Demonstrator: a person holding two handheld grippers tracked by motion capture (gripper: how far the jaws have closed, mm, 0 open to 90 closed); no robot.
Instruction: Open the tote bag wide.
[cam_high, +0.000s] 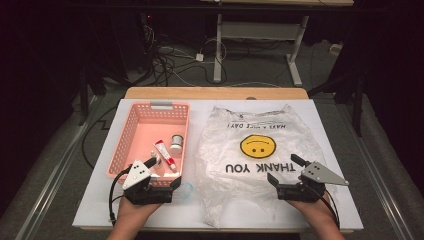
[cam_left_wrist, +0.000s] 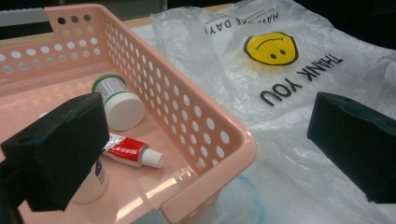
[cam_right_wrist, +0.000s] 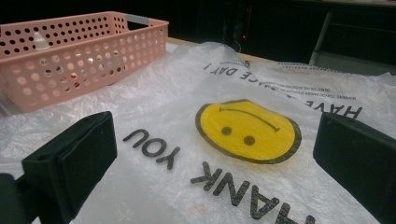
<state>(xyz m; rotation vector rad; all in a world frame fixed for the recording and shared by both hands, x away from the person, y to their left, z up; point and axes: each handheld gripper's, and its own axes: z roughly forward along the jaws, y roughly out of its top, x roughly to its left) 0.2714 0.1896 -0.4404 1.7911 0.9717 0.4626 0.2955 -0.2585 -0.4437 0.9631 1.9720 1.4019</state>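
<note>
Two hands came in at the bottom of the high view, each with a gripper. At the lower left, the left gripper sat at the near end of the pink basket. Its jaws were wide apart and held nothing. One jaw was over the basket and one was outside its corner.

Inside the basket lay a red and white tube, a small white jar with a green band, and a white bottle partly hidden by the jaw. The tube was between the jar and the bottle.

To the right of the basket, a clear plastic bag lay flat in the middle of the table. It had a yellow smiley and the words THANK YOU.

At the lower right, the right gripper was over the bag's near edge. Its jaws were wide apart too, and empty.
</note>
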